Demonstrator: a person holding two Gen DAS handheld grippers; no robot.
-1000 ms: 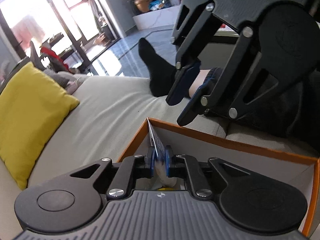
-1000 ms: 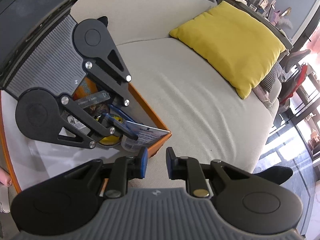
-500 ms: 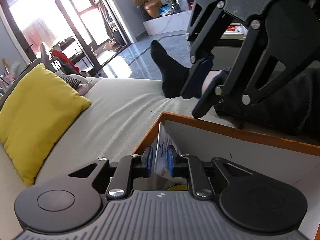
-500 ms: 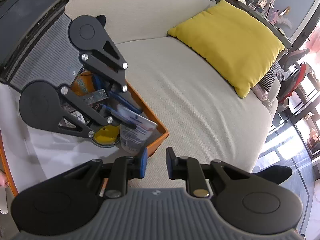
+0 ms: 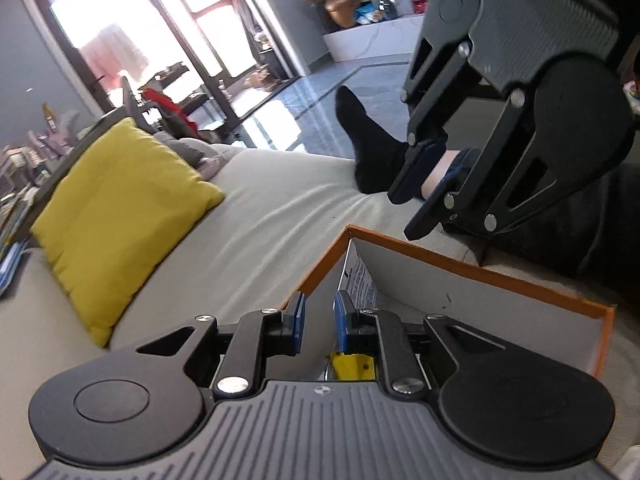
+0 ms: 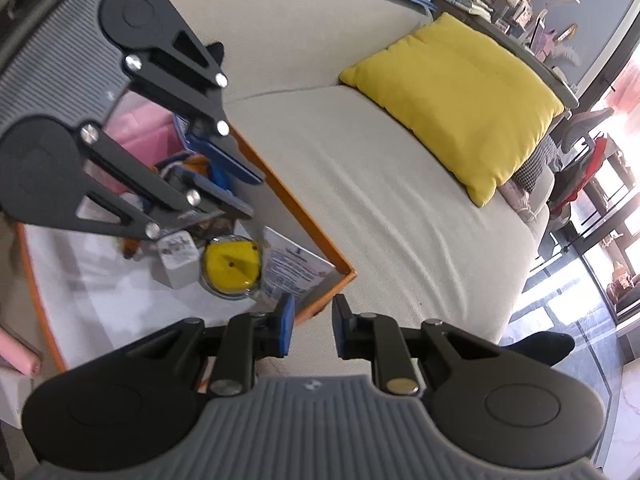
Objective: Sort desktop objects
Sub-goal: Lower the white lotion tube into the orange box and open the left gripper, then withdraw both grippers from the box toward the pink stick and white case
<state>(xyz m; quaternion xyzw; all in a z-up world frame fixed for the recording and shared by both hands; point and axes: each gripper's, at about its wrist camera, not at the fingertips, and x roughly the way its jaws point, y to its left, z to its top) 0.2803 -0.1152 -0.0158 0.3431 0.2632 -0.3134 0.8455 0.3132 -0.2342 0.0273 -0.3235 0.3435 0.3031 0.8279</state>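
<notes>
The left hand-held gripper [image 5: 317, 322] is seen released, its blue pads [image 5: 298, 316] parted with nothing between them, poised above the near corner of the orange-rimmed box [image 5: 472, 268]. A printed leaflet [image 6: 294, 270] is leaned against the inner wall of that corner, apart from the pads. In the right wrist view, a yellow round tin [image 6: 232, 270] is seen lying on the box floor just beside the leaflet, and a small white block [image 6: 178, 258] is set next to the tin. Further in, a pink item [image 6: 138, 136] and a jumble of blue and orange things are partly hidden behind the left gripper. The right hand-held gripper [image 6: 313, 326] is likewise released and empty, held over the box edge nearest the sofa [image 6: 360, 184]. A yellow cushion [image 6: 460, 100] is rested on the sofa, well apart from the box. A black-socked foot [image 5: 364, 140] is seen beyond the sofa edge.
</notes>
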